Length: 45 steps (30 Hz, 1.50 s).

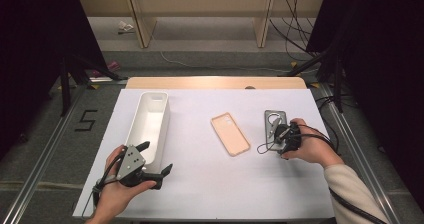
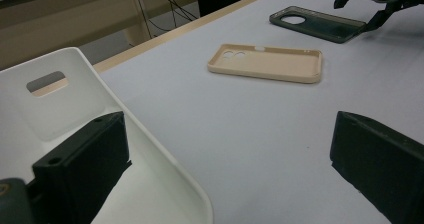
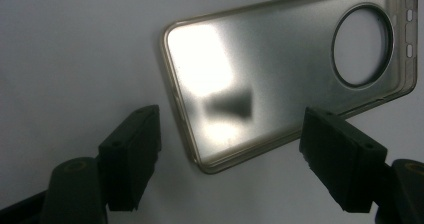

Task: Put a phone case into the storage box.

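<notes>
The right claw (image 3: 230, 154) stood released just above the near end of the grey case (image 3: 280, 79), which lay flat on the counter (image 1: 200, 184) at its right side, nothing gripped. Just left lay the tan case (image 1: 230, 133), unobstructed. Far left, the left claw (image 1: 156, 158) gaped over the white bin (image 1: 148, 124) wall.

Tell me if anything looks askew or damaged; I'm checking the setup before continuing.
Nothing stands out. The grey phone case and the beige phone case lie flat, hollow side up, apart on the table; the white bin stands upright and looks intact.
</notes>
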### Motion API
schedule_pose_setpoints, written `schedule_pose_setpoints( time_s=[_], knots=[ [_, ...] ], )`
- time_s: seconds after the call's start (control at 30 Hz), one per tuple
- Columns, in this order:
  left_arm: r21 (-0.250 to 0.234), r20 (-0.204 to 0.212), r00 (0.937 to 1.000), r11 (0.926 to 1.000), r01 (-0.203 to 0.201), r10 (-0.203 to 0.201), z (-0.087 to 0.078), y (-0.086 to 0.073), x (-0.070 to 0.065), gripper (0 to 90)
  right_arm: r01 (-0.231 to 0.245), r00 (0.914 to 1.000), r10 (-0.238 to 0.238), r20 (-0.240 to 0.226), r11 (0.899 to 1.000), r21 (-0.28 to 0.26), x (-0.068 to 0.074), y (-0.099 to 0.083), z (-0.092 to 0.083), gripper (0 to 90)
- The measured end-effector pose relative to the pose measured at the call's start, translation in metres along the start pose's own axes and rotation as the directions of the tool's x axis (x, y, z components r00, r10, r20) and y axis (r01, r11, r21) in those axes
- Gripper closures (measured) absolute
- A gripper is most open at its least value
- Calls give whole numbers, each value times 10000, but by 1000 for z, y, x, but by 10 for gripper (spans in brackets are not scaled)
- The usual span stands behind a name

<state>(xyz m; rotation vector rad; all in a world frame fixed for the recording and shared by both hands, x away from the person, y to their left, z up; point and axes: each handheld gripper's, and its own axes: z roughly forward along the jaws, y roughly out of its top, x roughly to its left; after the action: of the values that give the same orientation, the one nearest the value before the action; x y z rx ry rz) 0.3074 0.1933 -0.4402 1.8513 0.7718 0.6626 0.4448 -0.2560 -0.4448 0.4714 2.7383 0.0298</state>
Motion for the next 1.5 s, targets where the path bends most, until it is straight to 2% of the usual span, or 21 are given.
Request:
schedule_pose_setpoints(
  time_s=[0.37, 0.77, 1.0, 1.07, 1.27, 1.5],
  knots=[
    [-19, 25, 10000, 10000, 17, -17, 0, 0, -1, 20, 713, 9974, -715, 40, 9965, 440, -2, 9, 7, 269],
    [-3, 93, 10000, 10000, 12, -12, 1, 0, -2, 20, 935, 9956, -933, -60, 9939, 580, -2, 14, 11, 302],
    [14, 116, 9999, 10000, -20, 20, 1, 0, -3, 20, 1308, 9908, -1276, -451, 9885, 757, -1, 17, 10, 443],
    [11, 124, 9999, 10000, -25, 25, 1, 0, -3, 20, 1417, 9887, -1380, -583, 9877, 657, -1, 17, 10, 480],
    [9, 107, 9999, 10000, -15, 15, 1, 0, -3, 20, 1716, 9829, -1648, -822, 9816, 836, 0, 20, 9, 542],
    [2, 126, 9999, 10000, -15, 15, 1, 0, -3, 21, 1863, 9788, -1782, -1011, 9794, 773, 1, 20, 9, 634]
  ],
)
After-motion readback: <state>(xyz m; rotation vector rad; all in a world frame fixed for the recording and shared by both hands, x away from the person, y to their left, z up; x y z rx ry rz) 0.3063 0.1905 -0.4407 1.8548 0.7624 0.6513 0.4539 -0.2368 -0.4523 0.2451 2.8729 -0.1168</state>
